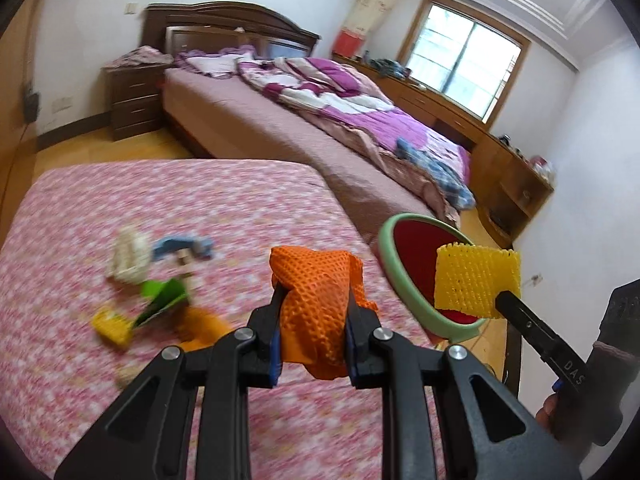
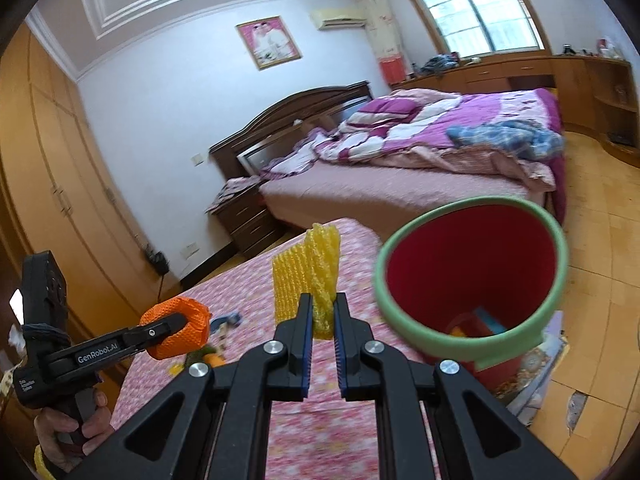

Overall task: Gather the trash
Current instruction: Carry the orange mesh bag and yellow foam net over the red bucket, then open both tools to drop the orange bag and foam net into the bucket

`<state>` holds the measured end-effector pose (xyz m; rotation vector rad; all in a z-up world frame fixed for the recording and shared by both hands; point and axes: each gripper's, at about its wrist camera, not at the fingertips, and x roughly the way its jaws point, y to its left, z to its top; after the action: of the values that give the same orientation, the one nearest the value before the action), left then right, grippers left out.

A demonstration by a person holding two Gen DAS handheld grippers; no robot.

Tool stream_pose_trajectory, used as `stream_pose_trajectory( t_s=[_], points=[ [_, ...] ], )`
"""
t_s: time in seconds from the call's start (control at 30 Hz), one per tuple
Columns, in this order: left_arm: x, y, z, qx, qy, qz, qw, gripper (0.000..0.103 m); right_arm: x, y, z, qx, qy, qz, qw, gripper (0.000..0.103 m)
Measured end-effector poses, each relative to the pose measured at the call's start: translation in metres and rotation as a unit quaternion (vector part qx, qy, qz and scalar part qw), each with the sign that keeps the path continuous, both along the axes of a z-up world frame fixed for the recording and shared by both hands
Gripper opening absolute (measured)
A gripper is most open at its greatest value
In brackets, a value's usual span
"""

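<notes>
Left gripper [image 1: 314,304]: jaws clamping an orange foam net [image 1: 316,300], holding it above the pink flowered bench [image 1: 180,200].
Right gripper [image 2: 322,316]: jaws narrow, pinching a yellow foam net [image 2: 306,280] just beside the bin.
Bin [image 2: 404,320]: red, green-rimmed, standing beside the bench, scraps lying inside.
Leftover trash [image 1: 160,296]: lying blurred on the bench.

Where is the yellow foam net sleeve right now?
The yellow foam net sleeve is pinched upright in the right gripper, held above the pink floral mattress, just left of the green-rimmed red bin in the right wrist view.
</notes>
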<state>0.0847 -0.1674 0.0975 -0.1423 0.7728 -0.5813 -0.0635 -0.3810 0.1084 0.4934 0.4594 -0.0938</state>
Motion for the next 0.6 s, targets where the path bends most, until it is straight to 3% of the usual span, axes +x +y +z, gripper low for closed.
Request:
stream_pose_trajectory(
  t_s=[0.4,0.6],
  points=[
    [0.015,-0.11,-0.005,0.012,-0.003,-0.095,0.9954,0.023,-0.011,-0.074,-0.025,-0.016,0.021,-0.101,0.995,0.011],
    [0.02,-0.162,-0.021,0.021,0.004,-0.142,0.9896,0.023,-0.007,-0.101,-0.047,-0.009,0.039,-0.118,0.992,0.011]
  ],
)
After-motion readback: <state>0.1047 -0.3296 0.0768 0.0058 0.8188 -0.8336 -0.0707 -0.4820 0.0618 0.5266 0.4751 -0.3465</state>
